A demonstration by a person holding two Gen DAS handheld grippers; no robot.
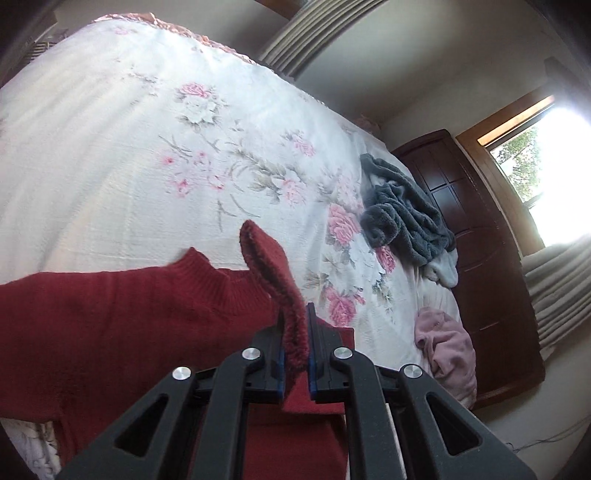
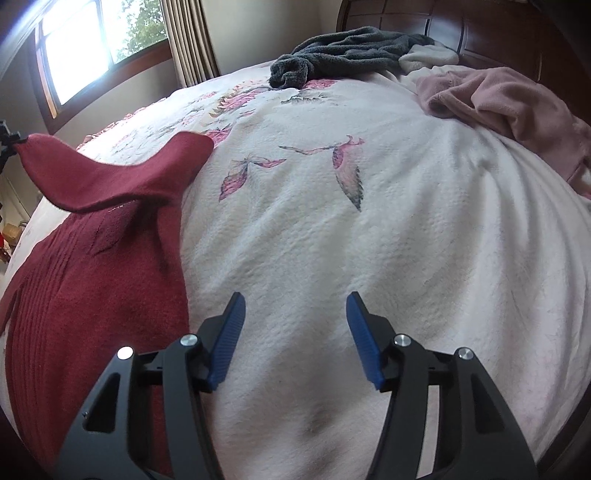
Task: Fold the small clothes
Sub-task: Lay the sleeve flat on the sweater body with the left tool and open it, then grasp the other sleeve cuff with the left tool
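Left jaws pinched tight on a strip of red knit, right jaws spread wide with nothing between them. The left gripper (image 1: 295, 332) holds a raised edge of the red sweater (image 1: 122, 325), likely a sleeve or cuff end, which stands up out of the pads and curls over at its top; the rest of the garment lies flat on the floral bedspread (image 1: 129, 147), spreading to the left of the jaws with the ribbed collar pointing away up the bed. The right gripper (image 2: 295, 339) hovers over bare bedspread (image 2: 332, 240); the sweater (image 2: 92, 295) lies off its left finger, long axis running roughly away from the camera, ribbed hem nearest. So the left hand is on the garment and the right is just beside it, not touching. Judged next move: the lifted piece folds across the body, toward the left in the left wrist view. The right wrist view shows what the left one cannot: the lifted flap stretched out from the body to a point at the far left, where a dark bit of the other gripper shows. The left view alone shows the actual pinch. A grey fleece garment (image 2: 343, 48) and a pink garment (image 2: 498, 99) sit crumpled near the dark headboard (image 2: 498, 33), well apart from the sweater.
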